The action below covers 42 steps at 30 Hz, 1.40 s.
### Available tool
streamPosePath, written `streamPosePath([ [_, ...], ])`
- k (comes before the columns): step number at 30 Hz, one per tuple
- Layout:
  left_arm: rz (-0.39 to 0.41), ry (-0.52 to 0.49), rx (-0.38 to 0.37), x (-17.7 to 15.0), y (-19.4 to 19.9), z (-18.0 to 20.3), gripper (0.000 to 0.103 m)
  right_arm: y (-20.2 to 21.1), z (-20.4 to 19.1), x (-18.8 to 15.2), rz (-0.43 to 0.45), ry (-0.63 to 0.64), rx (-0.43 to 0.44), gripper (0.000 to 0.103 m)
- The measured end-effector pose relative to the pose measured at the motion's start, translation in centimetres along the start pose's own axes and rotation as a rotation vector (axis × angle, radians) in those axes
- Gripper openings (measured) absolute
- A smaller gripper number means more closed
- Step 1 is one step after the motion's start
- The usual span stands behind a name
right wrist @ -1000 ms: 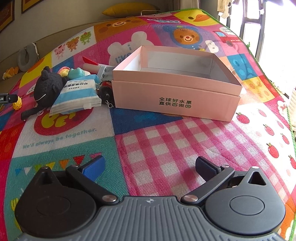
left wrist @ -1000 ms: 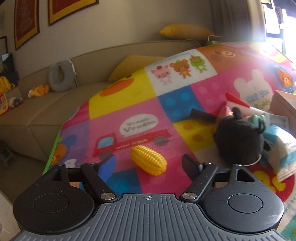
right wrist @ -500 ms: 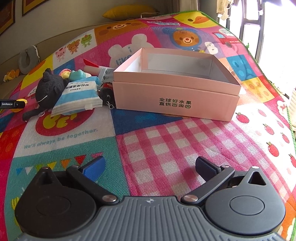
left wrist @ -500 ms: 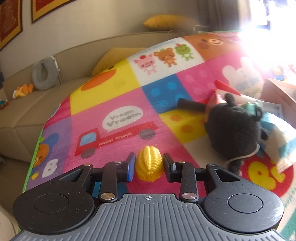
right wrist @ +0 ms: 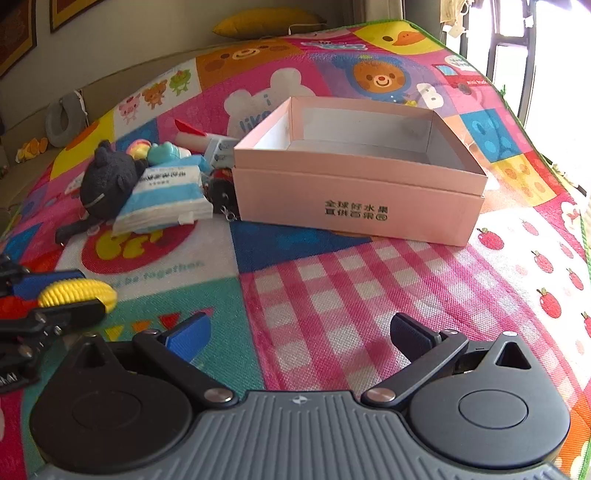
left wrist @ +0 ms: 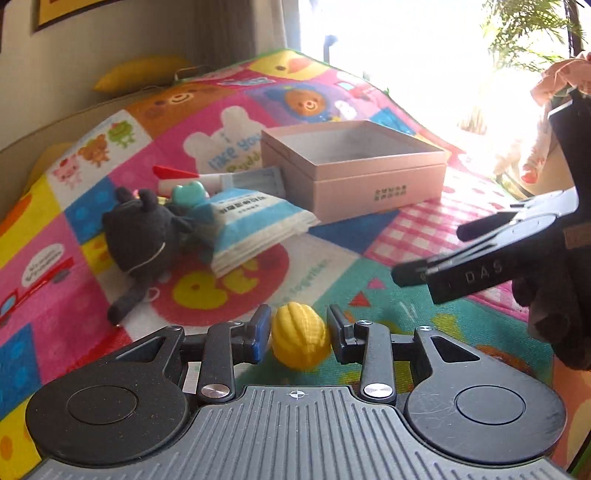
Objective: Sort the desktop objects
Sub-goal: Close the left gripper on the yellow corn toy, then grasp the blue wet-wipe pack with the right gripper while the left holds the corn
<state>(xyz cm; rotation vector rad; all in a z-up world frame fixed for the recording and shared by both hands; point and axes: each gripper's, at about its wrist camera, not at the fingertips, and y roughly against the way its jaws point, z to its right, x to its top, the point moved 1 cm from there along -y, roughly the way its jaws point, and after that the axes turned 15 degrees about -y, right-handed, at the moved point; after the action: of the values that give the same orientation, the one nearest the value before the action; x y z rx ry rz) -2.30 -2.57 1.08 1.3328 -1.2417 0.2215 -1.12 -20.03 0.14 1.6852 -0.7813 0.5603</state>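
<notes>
My left gripper is shut on a yellow toy corn cob, held above the play mat. From the right wrist view the same corn shows at the left edge, clamped in the left gripper. An open pink box stands on the mat, and nothing shows inside it. Left of it lie a black plush toy, a blue and white tissue pack and a teal toy. My right gripper is open over the pink checked patch with nothing between its fingers; it also shows at the right of the left wrist view.
A colourful play mat covers the surface. A red and white tube and a small dark toy lie by the box's left side. A beige sofa with yellow cushions runs behind. A bright window is at the right.
My left gripper closed on the corn, lifted it and swung right, so the box and the right gripper have come into its view. The right gripper has stayed put and open.
</notes>
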Motion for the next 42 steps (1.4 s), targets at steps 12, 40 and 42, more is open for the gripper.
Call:
streamPosePath([
  [12, -0.070, 0.074, 0.138, -3.1, 1.2, -3.4, 0.086, -4.3, -13.1, 6.9, 0.081, 0.266, 0.114, 0.087],
  [40, 0.094, 0.022, -0.126, 2.8, 1.8, 0.8, 0.097, 7.3, 0.1, -3.3, -0.027, 0.388, 0.019, 0.087],
  [42, 0.096, -0.012, -0.173, 3.6, 0.9, 2.4, 0.097, 7.5, 1.4, -3.3, -0.003, 0.386, -0.034, 0.087],
])
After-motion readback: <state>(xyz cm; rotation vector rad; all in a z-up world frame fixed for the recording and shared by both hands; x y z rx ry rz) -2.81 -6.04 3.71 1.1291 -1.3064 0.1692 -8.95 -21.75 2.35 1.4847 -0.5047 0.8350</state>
